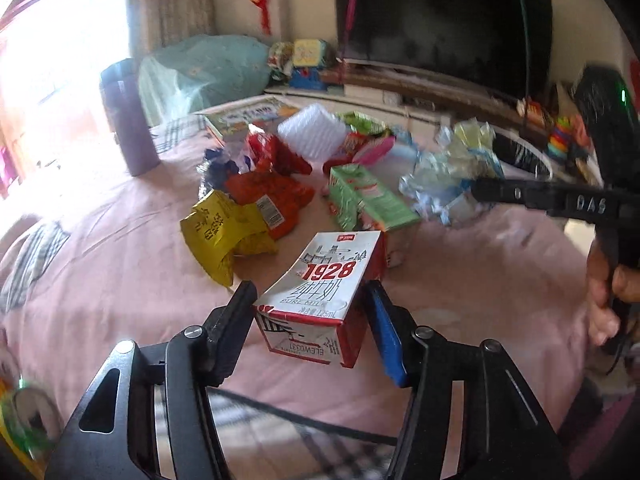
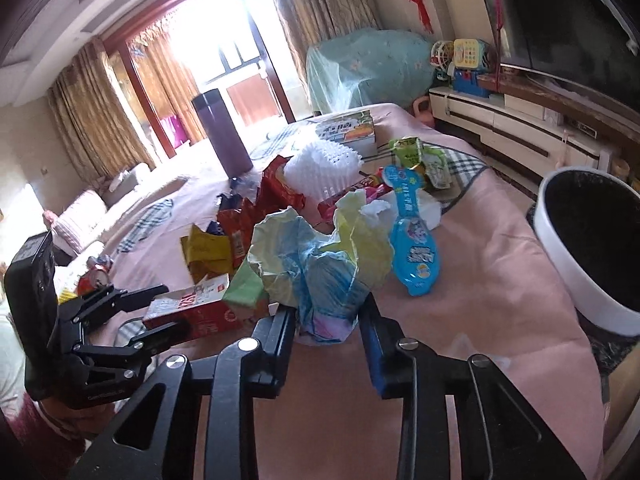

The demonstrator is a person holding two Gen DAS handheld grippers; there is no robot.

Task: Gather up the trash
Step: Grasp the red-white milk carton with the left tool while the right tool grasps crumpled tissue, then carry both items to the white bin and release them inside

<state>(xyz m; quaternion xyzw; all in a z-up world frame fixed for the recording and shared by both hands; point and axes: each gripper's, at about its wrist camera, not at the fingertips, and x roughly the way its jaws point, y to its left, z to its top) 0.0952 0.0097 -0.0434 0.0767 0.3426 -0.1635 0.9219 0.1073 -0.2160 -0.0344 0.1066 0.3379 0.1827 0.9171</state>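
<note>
while left tongs clamp the milk carton — right tongs grip crumpled paper.

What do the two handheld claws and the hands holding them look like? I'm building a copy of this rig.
Both are matte black linkage frames with silver pivot bolts. On the left claw, one finger carries a blue pad and the other is black; the right claw matches. From the left view, the right one's bar reads "DAS", a green light glows above, and a bare hand grips it.
</note>
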